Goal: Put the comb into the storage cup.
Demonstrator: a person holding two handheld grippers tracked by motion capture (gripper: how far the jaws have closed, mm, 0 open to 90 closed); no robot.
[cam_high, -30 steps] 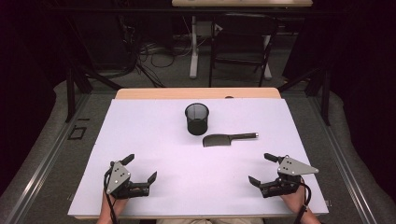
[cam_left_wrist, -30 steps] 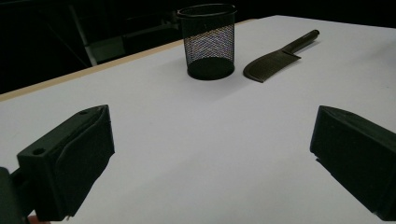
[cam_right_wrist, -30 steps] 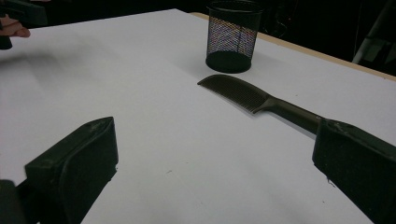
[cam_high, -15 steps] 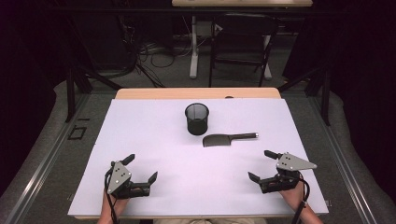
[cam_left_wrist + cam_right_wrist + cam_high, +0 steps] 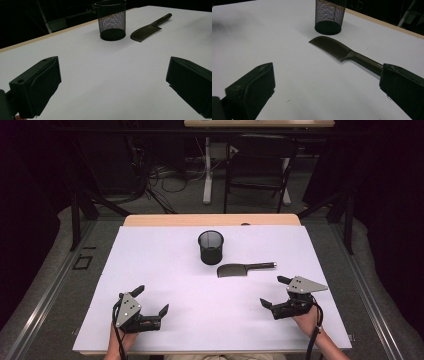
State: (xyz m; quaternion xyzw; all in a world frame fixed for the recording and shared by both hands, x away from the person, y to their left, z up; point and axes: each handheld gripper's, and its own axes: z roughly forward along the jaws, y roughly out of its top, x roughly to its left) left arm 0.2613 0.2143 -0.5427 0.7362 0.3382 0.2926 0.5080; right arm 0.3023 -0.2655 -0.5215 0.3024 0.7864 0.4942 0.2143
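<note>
Right gripper (image 5: 276,292) jaws apart, one jaw hiding comb (image 5: 342,53) handle end; left gripper (image 5: 150,299) apart.

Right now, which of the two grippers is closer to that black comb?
The right. The right gripper sits open just below and right of the comb, near its handle. The left gripper, also open, rests apart at the table's lower left.

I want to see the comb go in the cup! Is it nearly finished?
Not yet. Nothing looks done: the comb lies flat on the table beside the mesh cup. The left gripper and right gripper are open, holding nothing. Picking up and any placing are left.
</note>
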